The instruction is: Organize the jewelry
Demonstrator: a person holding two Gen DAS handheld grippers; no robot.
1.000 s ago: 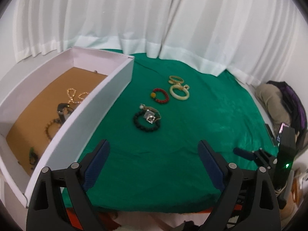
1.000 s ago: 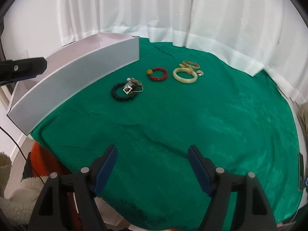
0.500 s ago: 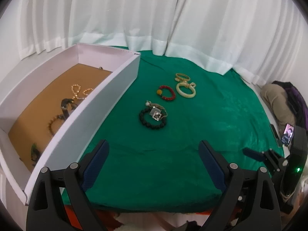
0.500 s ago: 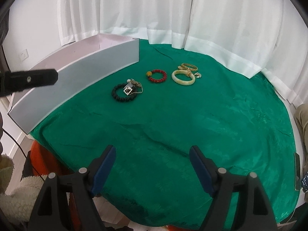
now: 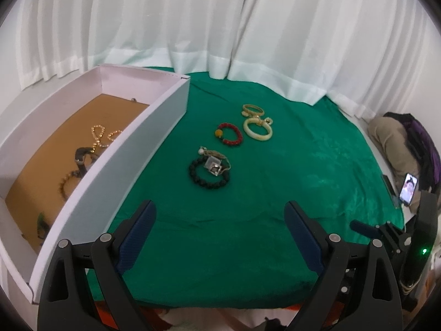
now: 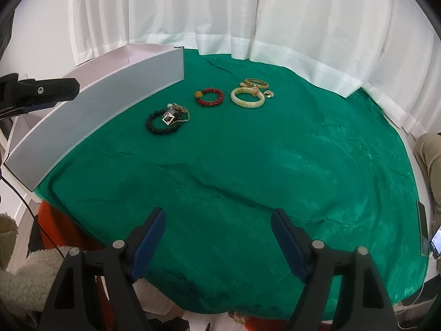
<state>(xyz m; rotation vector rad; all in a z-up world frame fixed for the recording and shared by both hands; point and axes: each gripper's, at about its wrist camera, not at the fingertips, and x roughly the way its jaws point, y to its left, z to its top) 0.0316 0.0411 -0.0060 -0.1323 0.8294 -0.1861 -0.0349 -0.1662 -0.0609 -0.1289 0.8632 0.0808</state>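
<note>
Left wrist view: both tongs, left [image 5: 219, 229] and right [image 6: 217, 230], gape empty. Best start with the black bracelet [image 5: 208, 170], pinching its rim, then carry it to the box [image 5: 115, 149].

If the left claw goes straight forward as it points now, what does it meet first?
Probably the black bead bracelet on the green cloth. The left claw is open and empty, with only bare cloth before it; depth is uncertain.

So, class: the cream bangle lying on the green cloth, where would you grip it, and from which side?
Come down from above on the cream bangle and pinch its near rim, one finger inside the ring, one outside. It lies flat on the green cloth, and gold pieces crowd its far edge, while the near arc is bare.
</note>
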